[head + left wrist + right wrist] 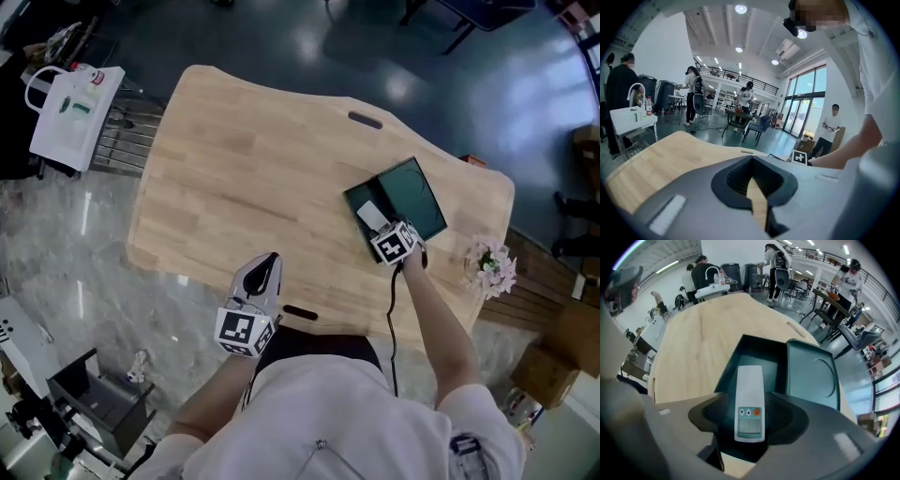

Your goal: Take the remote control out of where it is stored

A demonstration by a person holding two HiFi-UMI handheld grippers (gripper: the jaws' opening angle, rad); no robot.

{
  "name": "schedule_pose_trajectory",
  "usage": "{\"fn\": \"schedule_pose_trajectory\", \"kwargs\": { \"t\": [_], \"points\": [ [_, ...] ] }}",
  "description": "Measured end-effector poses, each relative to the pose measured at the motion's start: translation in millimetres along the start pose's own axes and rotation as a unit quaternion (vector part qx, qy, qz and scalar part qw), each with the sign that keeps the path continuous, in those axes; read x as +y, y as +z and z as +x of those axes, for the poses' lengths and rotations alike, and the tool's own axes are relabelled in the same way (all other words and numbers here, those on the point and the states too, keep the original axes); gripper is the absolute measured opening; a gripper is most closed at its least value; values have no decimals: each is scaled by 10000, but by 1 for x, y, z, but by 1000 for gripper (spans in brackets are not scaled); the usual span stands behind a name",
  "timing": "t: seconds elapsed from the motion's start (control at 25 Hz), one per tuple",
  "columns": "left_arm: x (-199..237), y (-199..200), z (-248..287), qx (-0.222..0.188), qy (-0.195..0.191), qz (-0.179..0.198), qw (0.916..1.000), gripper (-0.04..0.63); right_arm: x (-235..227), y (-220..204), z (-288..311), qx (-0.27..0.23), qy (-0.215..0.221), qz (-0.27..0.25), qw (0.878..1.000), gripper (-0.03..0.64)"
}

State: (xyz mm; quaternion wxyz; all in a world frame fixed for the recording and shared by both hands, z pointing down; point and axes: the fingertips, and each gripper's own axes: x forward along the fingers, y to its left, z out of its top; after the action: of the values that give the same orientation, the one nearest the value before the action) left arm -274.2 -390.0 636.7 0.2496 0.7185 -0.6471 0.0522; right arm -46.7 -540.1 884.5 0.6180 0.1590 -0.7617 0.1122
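A white remote control (372, 215) (750, 394) lies in an open dark green box (354, 195) (759, 350) on the right part of the wooden table (253, 178). The box's lid (417, 192) (811, 376) lies just to its right. My right gripper (386, 228) (750, 423) reaches into the box, its jaws closed against the sides of the remote's button end. My left gripper (267, 258) (757, 187) hovers at the table's near edge, well left of the box. It is shut and holds nothing; only a thin strip of table shows between its jaws.
A small bunch of pale flowers (489, 264) stands at the table's right edge near my right arm. A white bag (75, 112) sits on a rack beyond the table's left end. Several people stand in the hall (693, 93).
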Motion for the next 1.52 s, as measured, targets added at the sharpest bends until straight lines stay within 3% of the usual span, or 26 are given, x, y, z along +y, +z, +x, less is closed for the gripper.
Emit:
{"fn": "schedule_pose_trajectory", "kwargs": {
  "t": [0.44, 0.8, 1.24, 1.52],
  "points": [
    [36, -31, 7, 182, 292, -317, 9989, 1, -2, -2, 50, 1198, -233, -773, 9895, 294],
    [35, -34, 12, 179, 246, -394, 9988, 1, 2, -1, 58, 1763, 148, -1002, 9791, 302],
    [29, -22, 0, 132, 221, -237, 9994, 1, -1, -5, 39, 1416, -39, -802, 9867, 284],
    [20, -8, -4, 26, 21, -26, 10000, 1, -9, 23, -29, 485, -208, -156, 9985, 284]
  ]
}}
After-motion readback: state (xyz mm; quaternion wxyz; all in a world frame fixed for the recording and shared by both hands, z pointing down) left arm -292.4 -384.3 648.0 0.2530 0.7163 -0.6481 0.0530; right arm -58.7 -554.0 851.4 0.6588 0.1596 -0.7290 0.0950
